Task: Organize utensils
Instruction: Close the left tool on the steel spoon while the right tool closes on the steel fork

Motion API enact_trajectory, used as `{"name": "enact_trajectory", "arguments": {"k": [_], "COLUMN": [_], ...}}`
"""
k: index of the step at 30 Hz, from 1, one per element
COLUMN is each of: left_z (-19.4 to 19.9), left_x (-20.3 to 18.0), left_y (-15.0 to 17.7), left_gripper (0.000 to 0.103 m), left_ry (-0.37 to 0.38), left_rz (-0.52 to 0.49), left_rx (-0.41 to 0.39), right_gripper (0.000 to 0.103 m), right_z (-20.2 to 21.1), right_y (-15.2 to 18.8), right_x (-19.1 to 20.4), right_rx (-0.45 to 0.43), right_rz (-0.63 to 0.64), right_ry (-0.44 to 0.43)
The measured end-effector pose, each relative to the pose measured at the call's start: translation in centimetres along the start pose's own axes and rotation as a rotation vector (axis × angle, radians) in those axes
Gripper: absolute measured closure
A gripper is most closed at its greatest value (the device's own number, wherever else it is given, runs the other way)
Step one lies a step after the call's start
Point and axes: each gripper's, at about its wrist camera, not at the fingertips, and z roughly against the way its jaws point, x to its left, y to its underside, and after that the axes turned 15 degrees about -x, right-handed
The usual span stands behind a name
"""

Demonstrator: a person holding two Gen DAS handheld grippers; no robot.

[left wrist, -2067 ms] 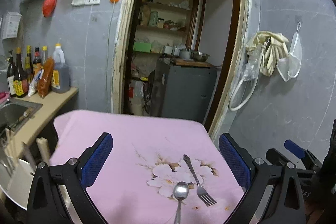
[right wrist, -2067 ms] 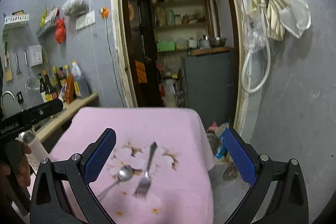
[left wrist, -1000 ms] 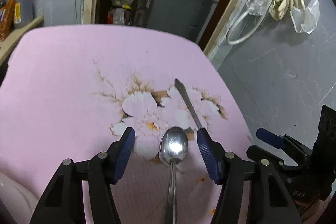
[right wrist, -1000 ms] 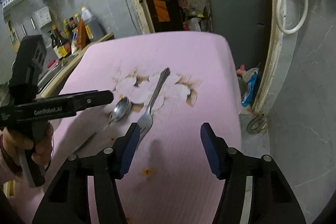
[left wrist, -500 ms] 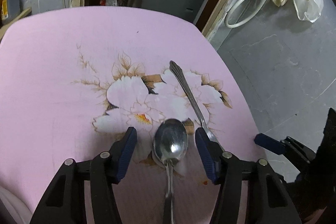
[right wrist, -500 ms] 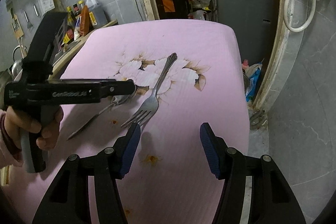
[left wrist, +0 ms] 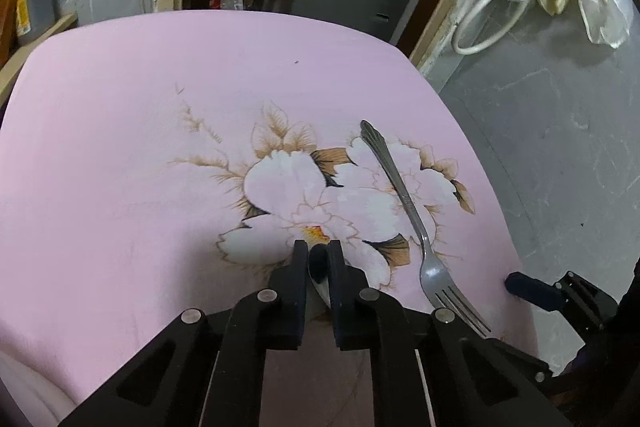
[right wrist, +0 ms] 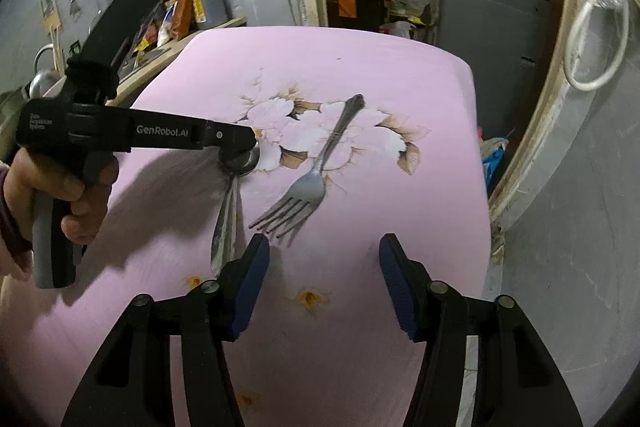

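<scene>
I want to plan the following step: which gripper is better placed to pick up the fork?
Probably the right gripper: it is open, with the fork lying just ahead of its fingers. The left gripper is already shut on the spoon.

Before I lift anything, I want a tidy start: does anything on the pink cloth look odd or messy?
Small orange-brown stains dot the pink cloth near the right tool. The fork lies askew.

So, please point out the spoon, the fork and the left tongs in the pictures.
spoon (right wrist: 226,223), right wrist view, on its handle.
fork (left wrist: 434,273), left wrist view, on its neck above the tines.
left tongs (left wrist: 318,255), left wrist view, between the tips, shut on the spoon.
</scene>
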Motion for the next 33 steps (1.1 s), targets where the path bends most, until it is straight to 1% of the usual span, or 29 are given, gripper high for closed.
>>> {"name": "enact_trajectory", "arguments": {"k": [2,3,8,11,14,16,18,20,25,27,31,33], "left_z": [0.5,0.8,1.9,2.3,2.0,2.1,2.2,2.2,2.3,2.4,2.8,3.0], "left_x": [0.2,0.3,0.7,1.1,1.6,2.0,2.4,2.5,2.5,2.7,2.9,2.8], "left_y": [0.0,0.0,-0.2,-0.3,-0.2,0.0,0.0,0.1,0.2,0.3,0.4,0.4], "left_gripper": [0.097,0.098,0.098,0.099,0.098,0.098,0.098,0.098,0.098,0.098,0.098,0.099], "left_ry": [0.003,0.000,-0.025,-0.039,-0.043,-0.039,-0.042,-0.045,-0.053,-0.058,-0.068,-0.070], "left_rz": [0.006,0.007,-0.008,-0.020,-0.030,-0.021,-0.016,-0.012,-0.006,-0.001,0.011,0.016], "left_rx": [-0.015,-0.024,-0.050,-0.046,-0.023,-0.020,-0.023,-0.025,-0.030,-0.033,-0.042,-0.052], "right_gripper": [0.055,0.057,0.058,0.058,0.058,0.059,0.065,0.068,0.080,0.088,0.095,0.098], "right_z": [-0.2,-0.2,-0.8,-1.1,-1.6,-1.7,-1.7,-1.6,-1.7,-1.7,-1.7,-1.1], "right_y": [-0.3,-0.4,-1.0,-1.5,-1.9,-2.2,-2.4,-2.5,-2.9,-3.0,-3.3,-3.8], "right_x": [0.4,0.6,1.7,2.6,3.4,3.8,4.0,4.4,5.0,5.5,6.2,6.3], "right_rx": [0.002,0.003,0.007,0.008,0.008,0.007,0.004,0.001,-0.009,-0.013,-0.037,-0.067], "right_rz": [0.020,0.031,0.086,0.142,0.208,0.243,0.265,0.296,0.361,0.394,0.439,0.442], "right_ry": [-0.006,-0.008,-0.026,-0.039,-0.054,-0.067,-0.083,-0.093,-0.117,-0.131,-0.140,-0.142]}}
